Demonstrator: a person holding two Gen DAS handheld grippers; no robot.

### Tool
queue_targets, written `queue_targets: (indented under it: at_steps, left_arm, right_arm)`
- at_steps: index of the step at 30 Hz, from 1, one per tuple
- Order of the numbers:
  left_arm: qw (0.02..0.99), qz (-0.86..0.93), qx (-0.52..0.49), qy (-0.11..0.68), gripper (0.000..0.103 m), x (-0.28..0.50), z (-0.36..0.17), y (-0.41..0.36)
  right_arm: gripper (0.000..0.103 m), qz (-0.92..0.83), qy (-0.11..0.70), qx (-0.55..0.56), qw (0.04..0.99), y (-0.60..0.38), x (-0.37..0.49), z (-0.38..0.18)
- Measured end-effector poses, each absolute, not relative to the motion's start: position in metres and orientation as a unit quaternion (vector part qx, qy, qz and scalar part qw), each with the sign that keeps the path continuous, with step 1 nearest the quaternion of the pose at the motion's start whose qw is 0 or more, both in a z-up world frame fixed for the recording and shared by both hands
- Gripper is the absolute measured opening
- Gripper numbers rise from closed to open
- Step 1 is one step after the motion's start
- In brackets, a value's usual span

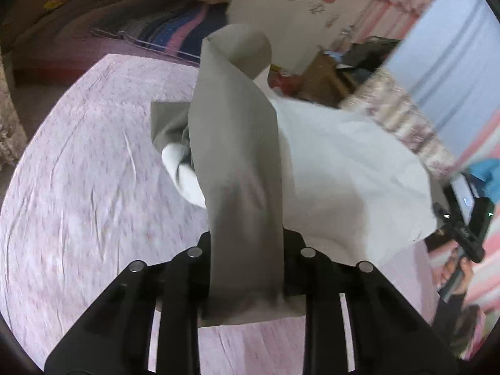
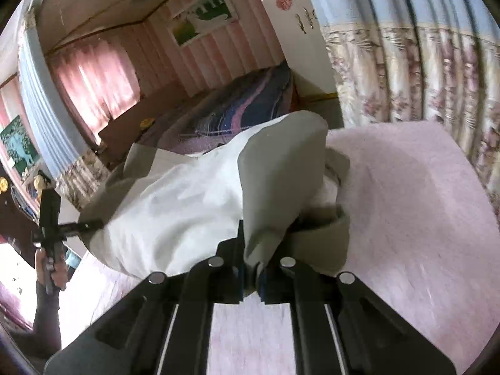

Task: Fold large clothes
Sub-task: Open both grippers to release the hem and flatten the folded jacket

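Observation:
A large garment, white in the body (image 1: 343, 175) with grey sleeves and trim (image 1: 237, 162), hangs lifted above a pink bed sheet (image 1: 78, 193). My left gripper (image 1: 247, 265) is shut on a grey strip of it that rises and curls over away from the camera. My right gripper (image 2: 259, 256) is shut on another grey part (image 2: 281, 168), with the white body (image 2: 175, 206) stretching left toward the other gripper (image 2: 50, 218), which shows at the left edge. In the left wrist view the right gripper (image 1: 465, 228) shows at the right edge. Part of the garment trails on the sheet.
The pink sheet (image 2: 406, 218) covers a bed on both sides. A striped blanket (image 1: 175, 31) lies beyond it. A cluttered wooden table (image 1: 328, 72) stands at the far right, with floral curtains (image 2: 422, 78) close by.

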State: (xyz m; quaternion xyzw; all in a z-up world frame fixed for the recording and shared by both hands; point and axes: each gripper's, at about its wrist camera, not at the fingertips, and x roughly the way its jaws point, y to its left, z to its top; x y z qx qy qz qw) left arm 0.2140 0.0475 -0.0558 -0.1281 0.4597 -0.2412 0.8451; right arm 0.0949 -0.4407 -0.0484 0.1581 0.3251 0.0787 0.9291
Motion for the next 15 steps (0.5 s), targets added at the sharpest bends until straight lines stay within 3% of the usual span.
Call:
queue_targets:
  at_steps: [4,6,7,11,13,15]
  left_arm:
    - [0.83,-0.219,-0.105,0.502,0.045,0.196,-0.11,0.056]
    - [0.822,-0.219,-0.133,0.509,0.068,0.195,-0.131,0.067]
    - [0.822,-0.215,-0.142,0.508,0.071,0.194,-0.133,0.071]
    - [0.873,-0.142,-0.031,0.465,0.08,0.184,-0.089,0.058]
    - [0.898,-0.103,0.021,0.427,0.09,0.181,-0.061,0.049]
    - [0.916,-0.077,0.05,0.391,0.094,0.184,-0.036,0.034]
  right_arm:
    - [0.013,0.039,0.416,0.143,0.897,-0.456,0.069,-0.108]
    - [0.018,0.023,0.452,0.139,0.881,-0.461,0.066,-0.139]
    - [0.019,0.025,0.449,0.145,0.881,-0.464,0.063,-0.139]
    - [0.029,0.0,0.408,0.12,0.905,-0.47,0.054,-0.089]
    - [0.047,-0.006,0.364,0.099,0.926,-0.467,0.051,-0.054]
    - [0.052,-0.018,0.332,0.058,0.941,-0.451,0.06,-0.032]
